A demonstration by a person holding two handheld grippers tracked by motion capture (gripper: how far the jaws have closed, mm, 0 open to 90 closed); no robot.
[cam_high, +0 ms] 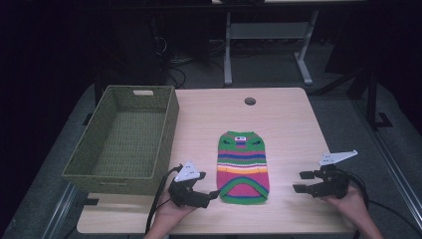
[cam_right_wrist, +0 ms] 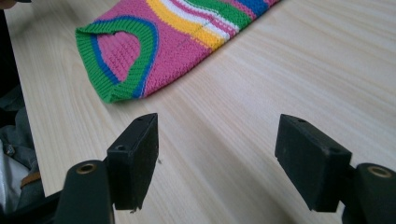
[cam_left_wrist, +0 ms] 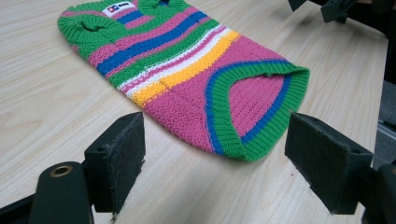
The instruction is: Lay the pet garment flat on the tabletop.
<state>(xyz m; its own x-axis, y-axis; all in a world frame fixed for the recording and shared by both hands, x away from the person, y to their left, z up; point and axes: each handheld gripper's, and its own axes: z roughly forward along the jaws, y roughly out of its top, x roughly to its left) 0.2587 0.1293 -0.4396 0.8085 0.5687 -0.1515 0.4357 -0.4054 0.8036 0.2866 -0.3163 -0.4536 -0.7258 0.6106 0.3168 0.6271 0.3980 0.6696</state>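
My left tool, jaws apart, sat just beside the sweater's lower-left hem; its length ran up-frame; my right tool, also apart, was farther off.

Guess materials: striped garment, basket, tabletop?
Small striped knitted sweater: looks like chunky yarn, wool or acrylic can't be told; visible stitch rows and ribbed green hem. Olive-green rectangular woven basket: apparently wicker or paper cord; matte plaited weave. Light wood-grain table: probably laminate; smooth, slightly glossy, with printed-looking grain.
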